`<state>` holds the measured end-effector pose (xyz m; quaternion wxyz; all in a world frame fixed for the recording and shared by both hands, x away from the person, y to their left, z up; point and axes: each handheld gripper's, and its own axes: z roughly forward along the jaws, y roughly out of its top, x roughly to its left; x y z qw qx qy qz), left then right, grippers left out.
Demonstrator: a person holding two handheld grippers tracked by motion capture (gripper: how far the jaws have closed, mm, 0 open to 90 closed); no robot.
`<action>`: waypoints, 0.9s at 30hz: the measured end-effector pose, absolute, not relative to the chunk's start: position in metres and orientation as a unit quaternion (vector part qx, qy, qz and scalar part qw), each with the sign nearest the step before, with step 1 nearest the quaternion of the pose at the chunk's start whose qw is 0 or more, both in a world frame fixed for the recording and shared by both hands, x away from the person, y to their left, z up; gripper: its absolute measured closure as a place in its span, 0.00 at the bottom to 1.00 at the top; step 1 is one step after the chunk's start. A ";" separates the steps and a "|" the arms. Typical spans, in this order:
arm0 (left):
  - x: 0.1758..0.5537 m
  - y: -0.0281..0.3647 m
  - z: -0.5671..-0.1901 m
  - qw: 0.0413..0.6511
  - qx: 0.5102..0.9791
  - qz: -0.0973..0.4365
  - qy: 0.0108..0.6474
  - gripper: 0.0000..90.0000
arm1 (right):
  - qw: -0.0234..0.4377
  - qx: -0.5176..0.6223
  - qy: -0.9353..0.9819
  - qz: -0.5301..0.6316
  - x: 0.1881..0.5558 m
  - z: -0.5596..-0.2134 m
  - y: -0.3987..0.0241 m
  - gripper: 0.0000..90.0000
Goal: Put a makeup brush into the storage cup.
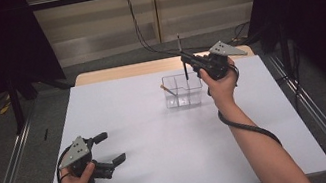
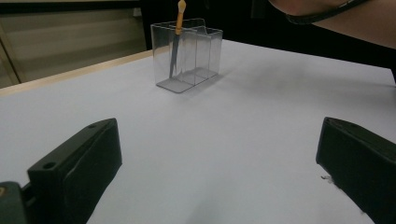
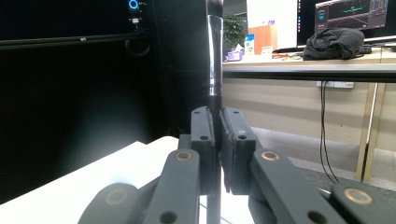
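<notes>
1. While the right gripper hangs over the clear organizer, its jaws are clamped on a thin dark brush, held upright.
2. Right gripper view: the two black jaws press together on the brush handle; the shaft rises straight up between them, and its top end is cut off by the frame edge.
3. High view: the brush's lower end reaches down to the back right part of the organizer; whether it touches the floor of a compartment I cannot tell.
4. Organizer: transparent, divided into compartments, standing on the white table toward its far side.
5. An orange-handled brush stands tilted in the organizer's left compartment, tip upward, leaning on the wall.
6. Left gripper: well apart from the organizer, near the table's near left corner, jaws spread wide with nothing between them; bare table shows between them in the left gripper view.
7. Right forearm with trailing cable runs just right of the organizer.
</notes>
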<state>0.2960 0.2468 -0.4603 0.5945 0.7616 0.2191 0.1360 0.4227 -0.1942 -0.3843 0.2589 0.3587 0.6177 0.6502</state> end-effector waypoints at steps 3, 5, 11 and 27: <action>0.296 0.246 -0.460 0.596 0.760 0.134 0.220 0.00 | 0.259 0.358 0.618 0.650 0.424 -0.385 -0.192 0.95; 0.296 0.247 -0.460 0.594 0.762 0.136 0.219 0.00 | 0.261 0.356 0.619 0.650 0.425 -0.385 -0.190 0.95; 0.296 0.246 -0.461 0.591 0.765 0.135 0.217 0.00 | 0.263 0.357 0.620 0.647 0.428 -0.388 -0.185 0.95; 0.296 0.246 -0.461 0.593 0.764 0.134 0.217 0.00 | 0.262 0.357 0.621 0.647 0.434 -0.392 -0.178 0.95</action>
